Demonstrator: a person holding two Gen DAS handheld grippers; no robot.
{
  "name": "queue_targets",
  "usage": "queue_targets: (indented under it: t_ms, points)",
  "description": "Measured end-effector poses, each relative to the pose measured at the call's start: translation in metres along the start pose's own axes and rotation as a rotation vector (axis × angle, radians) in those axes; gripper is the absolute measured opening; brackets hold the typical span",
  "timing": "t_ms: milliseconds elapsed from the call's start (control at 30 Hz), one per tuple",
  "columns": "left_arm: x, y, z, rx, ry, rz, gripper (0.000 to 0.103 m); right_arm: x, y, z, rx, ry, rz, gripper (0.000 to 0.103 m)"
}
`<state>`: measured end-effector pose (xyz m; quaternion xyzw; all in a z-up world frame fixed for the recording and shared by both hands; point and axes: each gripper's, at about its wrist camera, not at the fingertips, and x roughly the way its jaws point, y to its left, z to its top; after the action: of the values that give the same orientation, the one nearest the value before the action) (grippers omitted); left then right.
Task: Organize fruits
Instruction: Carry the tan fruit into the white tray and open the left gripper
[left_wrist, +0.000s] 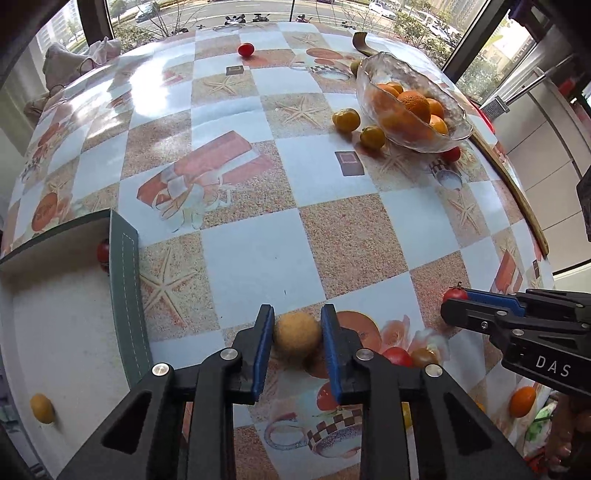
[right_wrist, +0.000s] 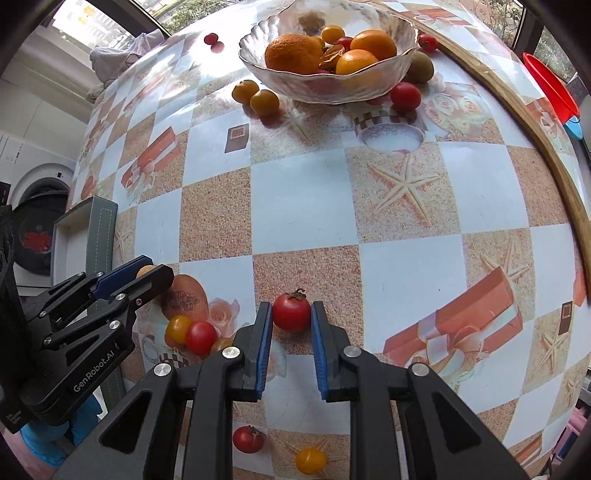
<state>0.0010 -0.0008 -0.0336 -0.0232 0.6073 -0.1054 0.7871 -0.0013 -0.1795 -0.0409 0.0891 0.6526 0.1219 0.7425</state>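
White letters "DAS" stand on the right gripper (left_wrist: 452, 295) at right; "GenRobot.AI" on the left gripper (right_wrist: 147, 275) at lower left.

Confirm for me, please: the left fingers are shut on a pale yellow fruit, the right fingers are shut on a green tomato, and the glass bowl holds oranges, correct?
Not quite: the tomato between the right fingers is red, not green, as the right wrist view shows. The rest stands: the left fingers are shut on the pale yellow fruit, and the glass bowl holds oranges.
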Motion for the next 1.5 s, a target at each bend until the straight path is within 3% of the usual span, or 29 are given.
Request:
queue_targets:
  t_ms: [333,733,1167,1500]
  points:
    - [-0.030,0.013,-0.010,-0.074,-0.041,-0.041,0.028,-0.014,0.005,0.002,0.014,-0.009,0.044,0.022]
    - [-0.065,0.044,-0.024,-0.161,-0.105,-0.017,0.028,-0.019,0.048,0.008,-0.058,-0.015,0.071,0.022]
    - [-0.096,0.116,-0.070,-0.316,-0.145,0.086,0.028,-0.008,0.138,0.017,-0.222,0.005,0.117,0.022]
    - [-0.106,0.166,-0.116,-0.427,-0.136,0.165,0.028,0.025,0.223,0.010,-0.384,0.066,0.150,0.022]
